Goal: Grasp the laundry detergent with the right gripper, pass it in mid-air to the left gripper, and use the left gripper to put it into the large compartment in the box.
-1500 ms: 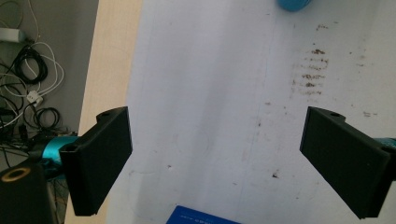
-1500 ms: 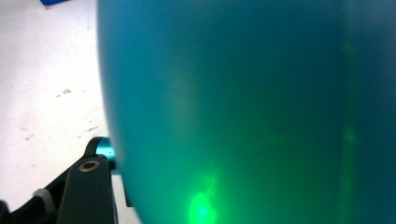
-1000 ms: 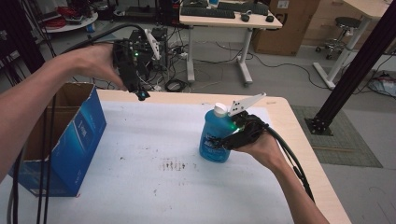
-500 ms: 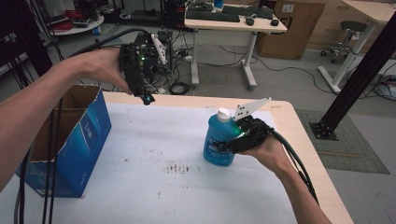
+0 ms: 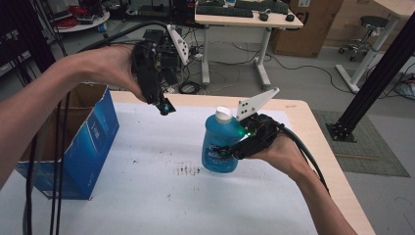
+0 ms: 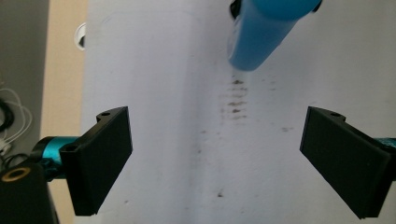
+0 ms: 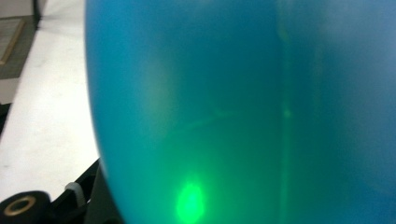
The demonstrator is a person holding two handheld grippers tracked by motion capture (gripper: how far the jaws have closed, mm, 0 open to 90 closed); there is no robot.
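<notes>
A blue liquid bottle with a white cap is at the middle of the white table top. My right gripper is shut on its body from the right, and the bottle leans slightly. In the right gripper view the blue bottle is pressed close to the camera. My left gripper hangs in the air to the bottle's upper left, pointing down. In the left gripper view this gripper stands open with nothing between its jaws, and the bottle's base is at the top.
An open blue cardboard box stands at the table's left edge. Dark smudges mark the white surface beside the bottle. Desks, cables and a black post lie beyond the table.
The left gripper has moved right, toward the bottle. The right hand has shifted the bottle a little left and up, still gripped.
</notes>
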